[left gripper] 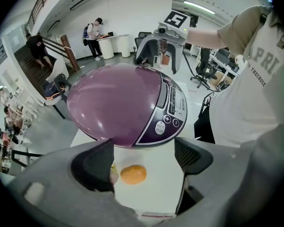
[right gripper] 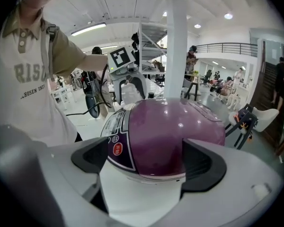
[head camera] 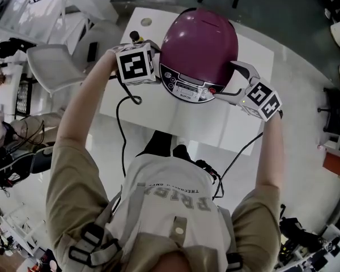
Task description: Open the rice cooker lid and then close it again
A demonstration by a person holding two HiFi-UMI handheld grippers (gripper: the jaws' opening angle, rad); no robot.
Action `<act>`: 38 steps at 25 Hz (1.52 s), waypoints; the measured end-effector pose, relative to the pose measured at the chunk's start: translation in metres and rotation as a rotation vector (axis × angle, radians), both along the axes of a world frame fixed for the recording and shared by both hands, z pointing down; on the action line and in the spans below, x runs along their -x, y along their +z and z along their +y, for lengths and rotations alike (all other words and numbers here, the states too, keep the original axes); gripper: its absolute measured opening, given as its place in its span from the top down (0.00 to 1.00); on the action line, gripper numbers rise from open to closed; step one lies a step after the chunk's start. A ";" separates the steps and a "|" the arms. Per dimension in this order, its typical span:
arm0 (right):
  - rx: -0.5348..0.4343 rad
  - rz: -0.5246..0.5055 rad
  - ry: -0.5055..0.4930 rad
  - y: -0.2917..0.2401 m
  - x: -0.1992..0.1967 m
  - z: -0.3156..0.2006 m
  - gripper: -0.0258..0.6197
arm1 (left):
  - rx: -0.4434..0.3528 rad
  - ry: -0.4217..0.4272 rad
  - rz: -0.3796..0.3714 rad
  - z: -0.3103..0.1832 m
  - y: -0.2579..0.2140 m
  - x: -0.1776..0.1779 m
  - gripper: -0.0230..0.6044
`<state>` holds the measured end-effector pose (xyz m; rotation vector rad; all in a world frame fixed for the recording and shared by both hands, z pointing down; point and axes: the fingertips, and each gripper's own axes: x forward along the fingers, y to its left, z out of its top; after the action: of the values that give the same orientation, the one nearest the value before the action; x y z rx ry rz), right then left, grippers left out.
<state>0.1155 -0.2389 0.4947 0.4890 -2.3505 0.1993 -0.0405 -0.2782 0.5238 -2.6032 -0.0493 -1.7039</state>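
Cooker [head camera: 199, 47] stands with its lid shut on the table [head camera: 238, 129], between the two grippers. The left gripper [left gripper: 142, 157] has its jaws spread and empty, with the cooker just ahead and a small orange thing [left gripper: 133, 174] on the table below the gap. The right gripper [right gripper: 149, 162] is spread too, holding nothing, with the cooker close ahead.

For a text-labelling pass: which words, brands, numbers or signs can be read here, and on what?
"PRI": big print on the shirt, only partly in view.
The smaller line beneath it: too blurred to read.
The control panel of the rice cooker: labels too small to read.
The red round sticker on it: unreadable.
The marker cubes: square code patterns, no letters.
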 end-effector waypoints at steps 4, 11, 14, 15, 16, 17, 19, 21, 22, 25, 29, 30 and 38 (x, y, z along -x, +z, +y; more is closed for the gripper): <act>-0.064 -0.104 0.080 -0.020 0.004 -0.005 0.24 | -0.019 -0.045 0.053 0.006 -0.006 -0.004 0.30; -0.215 -0.199 0.208 -0.061 0.005 -0.006 0.24 | -0.136 -0.176 0.222 0.004 -0.043 -0.023 0.31; -0.275 -0.254 0.290 -0.078 0.003 -0.005 0.24 | -0.240 -0.291 0.306 -0.004 -0.063 -0.030 0.33; -0.298 -0.277 0.326 -0.084 0.001 -0.005 0.24 | -0.280 -0.345 0.336 -0.009 -0.069 -0.030 0.33; -0.323 -0.300 0.364 -0.090 -0.001 -0.006 0.24 | -0.317 -0.399 0.372 -0.013 -0.076 -0.030 0.33; -0.349 -0.322 0.400 -0.097 -0.003 -0.005 0.24 | -0.347 -0.452 0.414 -0.016 -0.083 -0.030 0.33; -0.413 -0.344 0.455 -0.108 -0.005 -0.003 0.24 | -0.389 -0.551 0.505 -0.018 -0.098 -0.030 0.33; -0.489 -0.336 0.489 -0.117 -0.005 0.001 0.25 | -0.405 -0.645 0.595 -0.014 -0.114 -0.029 0.33; -0.524 -0.331 0.503 -0.121 -0.004 0.004 0.25 | -0.403 -0.689 0.641 -0.011 -0.120 -0.028 0.33; -0.595 -0.354 0.548 -0.132 -0.002 0.014 0.25 | -0.419 -0.776 0.745 -0.001 -0.135 -0.029 0.33; -0.648 -0.413 0.630 -0.142 -0.003 0.027 0.31 | -0.547 -0.828 0.804 0.011 -0.156 -0.022 0.33; -0.654 -0.428 0.654 -0.143 -0.003 0.030 0.34 | -0.567 -0.843 0.813 0.014 -0.159 -0.020 0.33; -0.745 -0.429 0.754 -0.149 0.003 0.049 0.61 | -0.669 -0.946 0.848 0.037 -0.164 -0.014 0.46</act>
<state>0.1130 -0.1904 0.3456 1.8438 -2.4736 -0.2793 -0.0266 -0.2412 0.3599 -2.5945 1.6095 -0.3034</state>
